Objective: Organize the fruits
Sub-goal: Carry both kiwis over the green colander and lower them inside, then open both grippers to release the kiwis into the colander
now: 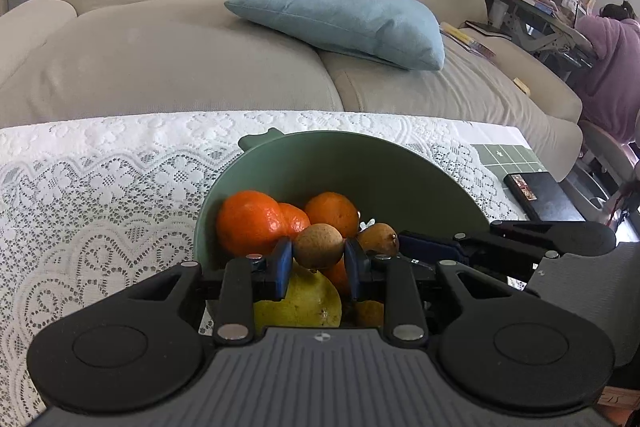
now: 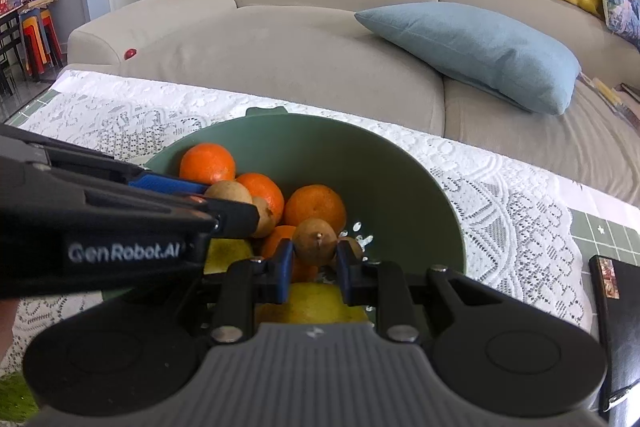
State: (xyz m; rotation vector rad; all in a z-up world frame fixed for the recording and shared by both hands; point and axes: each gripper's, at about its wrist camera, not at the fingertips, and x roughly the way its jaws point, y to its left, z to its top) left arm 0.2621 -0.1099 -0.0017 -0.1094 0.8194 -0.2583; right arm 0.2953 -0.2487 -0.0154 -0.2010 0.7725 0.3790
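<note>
Two small brown round fruits (image 1: 319, 245) (image 2: 315, 242) are held by the left gripper (image 1: 318, 261) and right gripper (image 2: 314, 265) over the green plastic bowl (image 2: 400, 179), apparently for release.

Oranges (image 2: 256, 193) and the bowl wall (image 2: 400, 183) crowd my twelve o'clock, my left gripper (image 2: 230, 201) blocks nine, lace tablecloth (image 2: 512, 211) lies open at two.

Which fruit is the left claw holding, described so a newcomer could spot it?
Find the green bowl on the lace cloth before the sofa. Above its oranges, the left claw grips a small brown fruit. It is dull, rough and tan, unlike the glossy oranges and the yellow fruit beneath.
</note>
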